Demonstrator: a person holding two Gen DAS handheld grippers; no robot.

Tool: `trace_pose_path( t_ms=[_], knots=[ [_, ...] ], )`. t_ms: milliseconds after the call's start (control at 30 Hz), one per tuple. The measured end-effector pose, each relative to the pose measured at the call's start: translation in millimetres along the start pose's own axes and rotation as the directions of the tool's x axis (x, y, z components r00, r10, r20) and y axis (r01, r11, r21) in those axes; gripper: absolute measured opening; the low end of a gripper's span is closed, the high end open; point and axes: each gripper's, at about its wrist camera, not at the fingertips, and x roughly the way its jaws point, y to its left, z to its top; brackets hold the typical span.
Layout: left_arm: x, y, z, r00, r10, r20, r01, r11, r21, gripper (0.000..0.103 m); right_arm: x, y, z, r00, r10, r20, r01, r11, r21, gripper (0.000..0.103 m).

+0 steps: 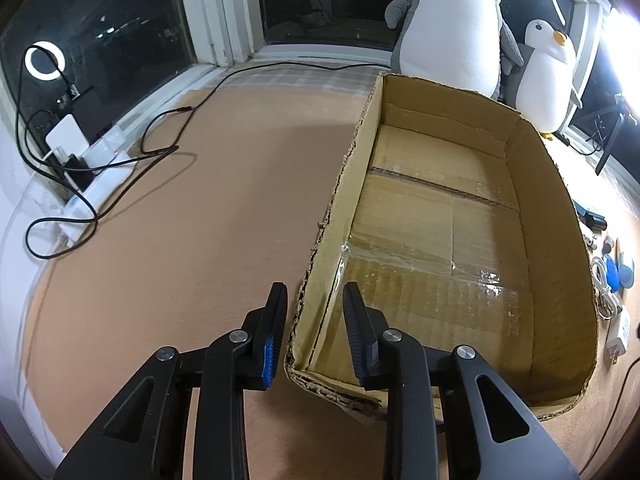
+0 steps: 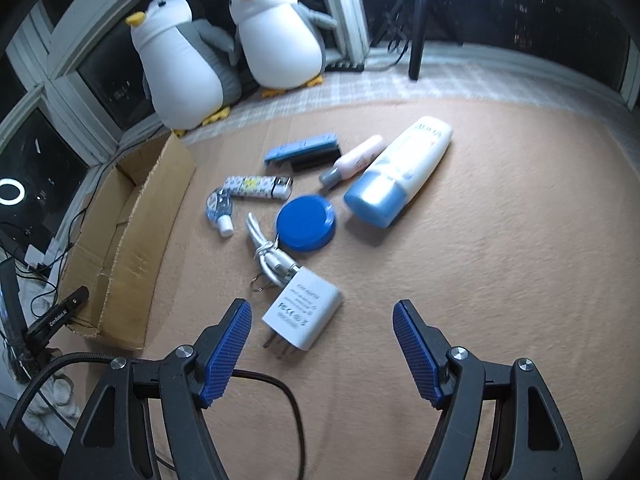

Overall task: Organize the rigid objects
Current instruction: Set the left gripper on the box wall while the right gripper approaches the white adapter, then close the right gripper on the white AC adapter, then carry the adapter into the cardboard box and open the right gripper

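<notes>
An empty open cardboard box (image 1: 440, 216) lies on the tan mat; it also shows at the left of the right wrist view (image 2: 132, 224). My left gripper (image 1: 314, 300) is open, its fingers straddling the box's near left wall. My right gripper (image 2: 322, 312) is open and empty, just above a white USB charger plug (image 2: 304, 312). Beyond it lie a white cable (image 2: 268, 252), a blue round lid (image 2: 306, 222), a large white bottle with blue cap (image 2: 400, 172), a small pink tube (image 2: 354, 160), a patterned lighter (image 2: 258, 186), a small sanitizer bottle (image 2: 219, 208) and a blue brush (image 2: 304, 150).
Two penguin plush toys (image 2: 224, 48) stand by the window behind the box. A power strip with black cables (image 1: 88, 160) lies at the left mat edge. A tripod (image 2: 416, 24) stands at the back right. A black cable (image 2: 276, 392) loops under my right gripper.
</notes>
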Motion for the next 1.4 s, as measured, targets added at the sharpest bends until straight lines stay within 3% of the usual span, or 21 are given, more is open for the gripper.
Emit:
trace_pose_path(
  t_ms=[67,500,600,833,1400],
  knots=[
    [0.3,0.3,0.0,1.000,-0.004,0.001,0.004,1.000,0.000,0.027,8.2,-0.2,0.7,1.000,0.007,-0.028,-0.007,1.000,0.019,0.060],
    [2.9,2.3,-1.0,1.000,-0.025,0.004,0.025,1.000,-0.012,0.027,42.5,12.8,5.9,0.991,-0.072,-0.114,0.072,0.997,0.001,0.058],
    [3.5,2.8,-1.7,1.000,-0.026,0.004,0.026,1.000,-0.015,0.027,46.9,15.5,5.1,0.987,-0.094,-0.129,0.091,0.995,-0.033,0.052],
    [4.2,2.7,-3.1,1.000,-0.028,0.003,0.028,0.999,-0.020,0.027,43.9,1.6,6.6,0.987,-0.095,-0.130,0.089,0.995,-0.052,0.039],
    [6.5,1.6,-1.6,0.999,-0.030,-0.012,0.030,0.999,-0.019,0.027,32.6,-10.0,4.6,0.994,-0.089,-0.058,0.085,0.993,-0.081,0.033]
  ],
)
